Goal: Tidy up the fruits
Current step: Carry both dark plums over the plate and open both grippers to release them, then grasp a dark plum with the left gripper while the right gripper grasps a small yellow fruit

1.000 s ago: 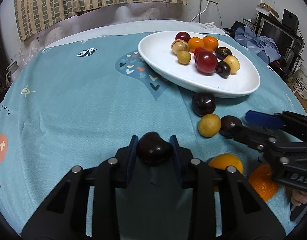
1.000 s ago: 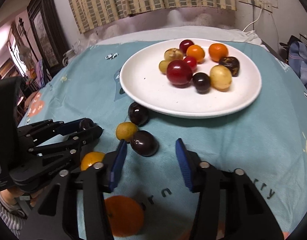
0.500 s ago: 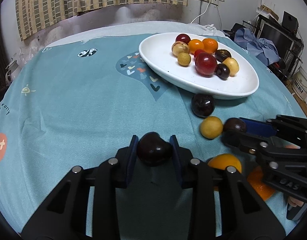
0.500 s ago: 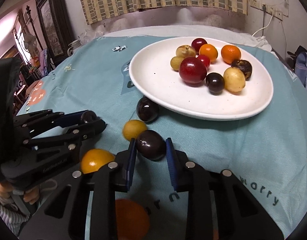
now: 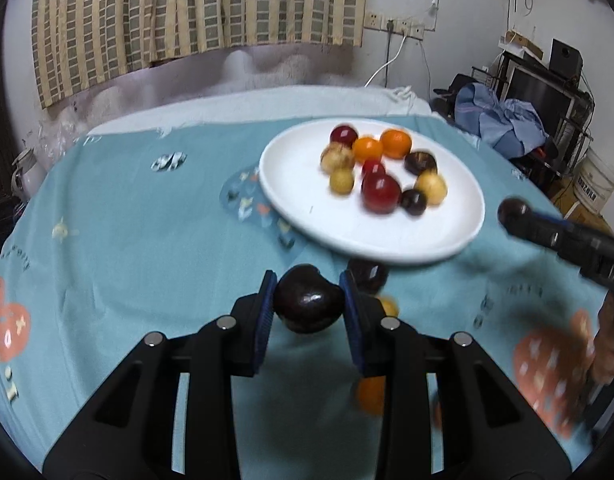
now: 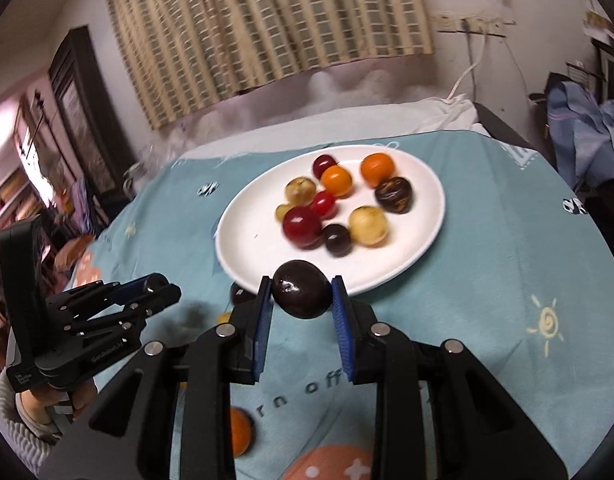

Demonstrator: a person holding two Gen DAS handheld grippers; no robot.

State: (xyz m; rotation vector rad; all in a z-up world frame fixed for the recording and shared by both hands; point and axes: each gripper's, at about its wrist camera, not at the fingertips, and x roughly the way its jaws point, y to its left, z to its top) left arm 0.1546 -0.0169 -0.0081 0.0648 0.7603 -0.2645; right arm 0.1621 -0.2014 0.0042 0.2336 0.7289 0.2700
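My left gripper (image 5: 309, 304) is shut on a dark plum (image 5: 309, 298) and holds it above the teal cloth, short of the white plate (image 5: 307, 216). My right gripper (image 6: 302, 296) is shut on another dark plum (image 6: 303, 289), raised at the plate's (image 6: 247, 248) near rim. The plate holds several fruits: red, orange, yellow and dark ones. A dark plum (image 5: 367, 276), a small yellow fruit (image 5: 388, 306) and an orange (image 5: 370, 394) lie on the cloth, partly hidden by my left fingers. The right gripper shows in the left wrist view (image 5: 515, 212), the left gripper in the right wrist view (image 6: 155, 284).
The round table wears a teal printed cloth (image 5: 147, 240). An orange (image 6: 239, 430) lies under my right gripper. A curtain and wall stand behind the table. Clothes and shelves (image 5: 507, 116) are off to the right.
My right gripper has closed on the dark plum and lifted it off the cloth toward the plate. My left gripper has risen with its plum and moved toward the plate.
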